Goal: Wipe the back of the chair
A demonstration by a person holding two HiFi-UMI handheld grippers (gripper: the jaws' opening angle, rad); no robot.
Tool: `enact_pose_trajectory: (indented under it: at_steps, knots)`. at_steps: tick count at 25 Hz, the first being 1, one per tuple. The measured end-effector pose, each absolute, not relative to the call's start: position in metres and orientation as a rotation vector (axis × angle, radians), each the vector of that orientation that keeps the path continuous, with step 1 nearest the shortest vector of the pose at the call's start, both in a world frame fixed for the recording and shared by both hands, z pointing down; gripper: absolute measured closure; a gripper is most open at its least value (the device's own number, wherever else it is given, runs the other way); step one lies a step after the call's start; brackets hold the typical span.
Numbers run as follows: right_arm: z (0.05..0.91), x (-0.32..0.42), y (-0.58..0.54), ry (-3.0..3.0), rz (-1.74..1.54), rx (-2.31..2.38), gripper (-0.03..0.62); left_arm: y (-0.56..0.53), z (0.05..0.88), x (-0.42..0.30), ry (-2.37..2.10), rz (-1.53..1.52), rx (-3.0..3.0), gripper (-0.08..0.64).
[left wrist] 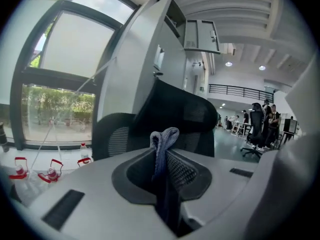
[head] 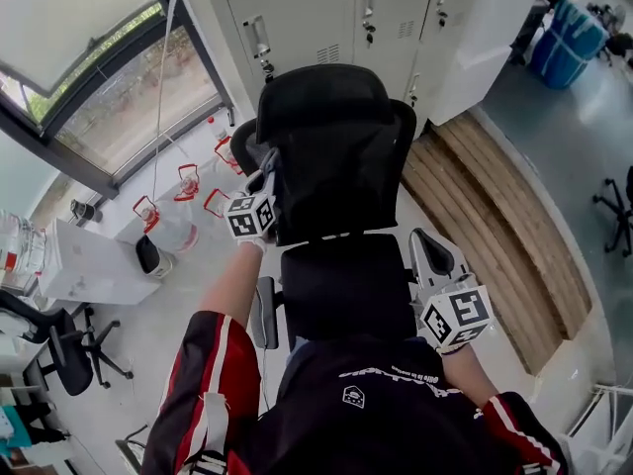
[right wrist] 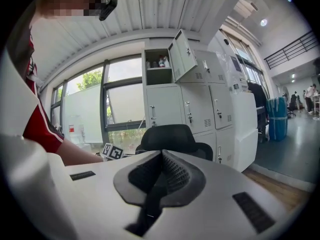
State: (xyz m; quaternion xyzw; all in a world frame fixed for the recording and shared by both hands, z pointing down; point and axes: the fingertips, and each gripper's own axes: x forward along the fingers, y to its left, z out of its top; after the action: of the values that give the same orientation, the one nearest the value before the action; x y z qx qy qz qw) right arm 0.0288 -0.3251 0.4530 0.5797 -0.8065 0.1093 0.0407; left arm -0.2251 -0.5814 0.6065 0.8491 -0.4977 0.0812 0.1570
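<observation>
A black mesh office chair (head: 336, 166) stands before me with its back towards me; its headrest (head: 321, 97) is on top. My left gripper (head: 265, 181) sits at the left edge of the chair back, shut on a blue-grey cloth (left wrist: 164, 143) that sticks up between its jaws. The chair back (left wrist: 175, 116) fills the left gripper view just beyond the cloth. My right gripper (head: 430, 255) hangs low at the chair's right side, shut with nothing in it. In the right gripper view the chair (right wrist: 170, 139) shows ahead, and so does the left gripper's marker cube (right wrist: 113, 151).
Grey lockers (head: 366, 13) stand behind the chair, with a window (head: 89, 77) to the left. Red-capped bottles (head: 183, 186) sit on the floor by a white box (head: 94, 265). Wooden planks (head: 485, 206) lie to the right. Another chair (head: 59, 349) is at the lower left.
</observation>
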Motion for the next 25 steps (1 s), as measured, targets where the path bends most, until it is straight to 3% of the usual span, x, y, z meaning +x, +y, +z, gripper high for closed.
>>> enact_pose_trajectory:
  at_steps: [15,25]
  knots:
    - [0.468,0.163,-0.303,-2.280,0.407,2.049,0.578,-0.558,0.671,0.091,-0.900,0.287,2.576,0.500]
    - [0.498,0.224,-0.292,-2.146,0.456,2.123,0.578,-0.572,0.743,0.165,-0.872,0.389,2.519,0.500]
